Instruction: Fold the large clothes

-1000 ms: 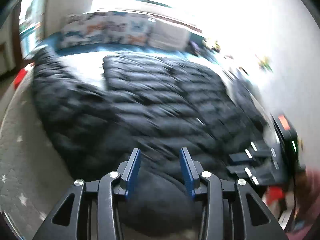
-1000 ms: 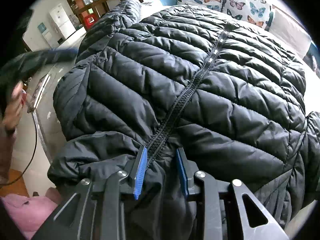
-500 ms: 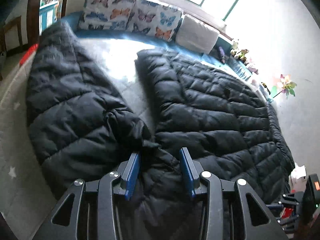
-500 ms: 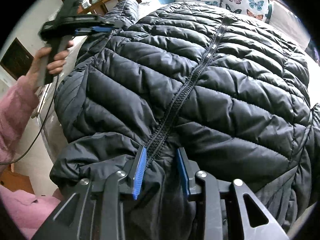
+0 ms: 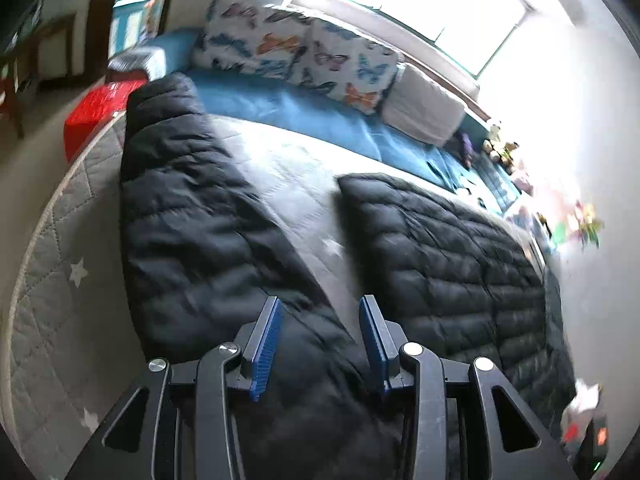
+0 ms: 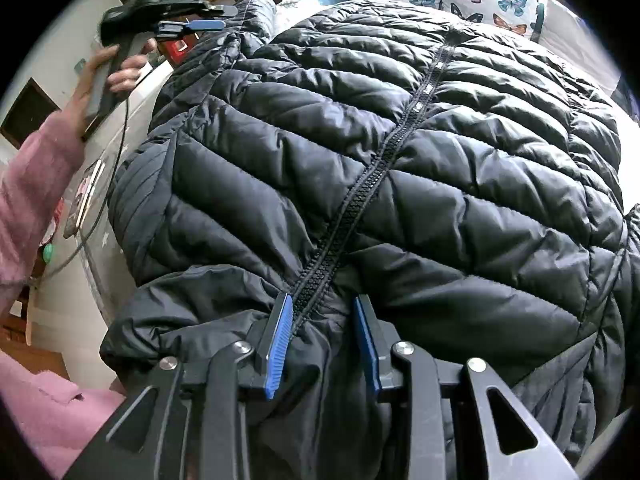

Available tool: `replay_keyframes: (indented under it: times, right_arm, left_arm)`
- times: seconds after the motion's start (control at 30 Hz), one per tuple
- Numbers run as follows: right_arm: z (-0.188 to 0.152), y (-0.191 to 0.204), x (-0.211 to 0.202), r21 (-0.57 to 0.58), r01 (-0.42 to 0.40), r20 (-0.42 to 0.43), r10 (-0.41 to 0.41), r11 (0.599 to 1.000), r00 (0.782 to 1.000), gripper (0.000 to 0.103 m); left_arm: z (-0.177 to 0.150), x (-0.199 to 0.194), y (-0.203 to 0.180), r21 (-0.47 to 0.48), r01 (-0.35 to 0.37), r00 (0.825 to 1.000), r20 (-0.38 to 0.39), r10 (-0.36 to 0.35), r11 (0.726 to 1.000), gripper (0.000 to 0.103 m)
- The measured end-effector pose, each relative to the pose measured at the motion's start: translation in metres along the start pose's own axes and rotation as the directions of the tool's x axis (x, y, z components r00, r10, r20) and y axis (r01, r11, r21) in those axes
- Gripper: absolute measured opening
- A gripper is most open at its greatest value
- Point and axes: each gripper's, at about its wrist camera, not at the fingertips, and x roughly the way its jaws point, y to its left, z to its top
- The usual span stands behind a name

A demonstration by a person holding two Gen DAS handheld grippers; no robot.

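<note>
A large black puffer jacket (image 6: 400,152) lies zipped and front-up on a bed. Its zipper (image 6: 360,208) runs up the middle. My right gripper (image 6: 322,312) is open, its blue pads on either side of the collar end of the zipper, resting on the fabric. In the left wrist view the jacket body (image 5: 452,264) lies at right and a spread sleeve (image 5: 200,216) at left. My left gripper (image 5: 320,316) is open above the sleeve near the armpit. It also shows in the right wrist view (image 6: 192,26), held up at the far left.
A grey quilted mattress (image 5: 52,264) carries the jacket. Butterfly pillows (image 5: 296,56) and a white pillow (image 5: 424,108) line the far side. A red box (image 5: 96,108) stands off the bed's left. A phone (image 6: 84,200) lies by the bed edge.
My left gripper has swung left and moved out along the sleeve, away from the jacket body. My right gripper has stayed at the collar, open.
</note>
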Motion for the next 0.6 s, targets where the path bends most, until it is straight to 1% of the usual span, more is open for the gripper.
replay_keyframes:
  times: [0.1, 0.23, 0.37, 0.5, 0.6]
  right_arm:
    - [0.000, -0.002, 0.001, 0.011, -0.007, -0.005, 0.007, 1.000, 1.000, 0.035]
    - [0.001, -0.003, 0.001, 0.020, -0.016, -0.010, 0.016, 1.000, 1.000, 0.036]
    - [0.001, -0.005, 0.001, 0.031, -0.028, -0.010, 0.028, 0.999, 1.000, 0.036]
    - [0.001, -0.008, 0.001, 0.045, -0.044, -0.008, 0.044, 0.998, 0.999, 0.036]
    - [0.001, -0.009, 0.001, 0.056, -0.053, -0.007, 0.054, 0.997, 0.999, 0.036]
  left_arm:
    - [0.023, 0.018, 0.024, -0.060, -0.002, 1.000, -0.007, 0.002, 0.998, 0.043]
    - [0.050, 0.040, 0.055, -0.118, -0.027, 1.000, -0.013, 0.026, 0.993, 0.043]
    - [0.076, 0.061, 0.088, -0.198, -0.047, 0.999, -0.026, 0.043, 0.979, 0.043]
    - [0.104, 0.077, 0.121, -0.291, -0.024, 1.000, -0.015, 0.020, 0.956, 0.043]
    - [0.119, 0.085, 0.136, -0.303, -0.051, 0.999, -0.023, 0.047, 0.952, 0.043]
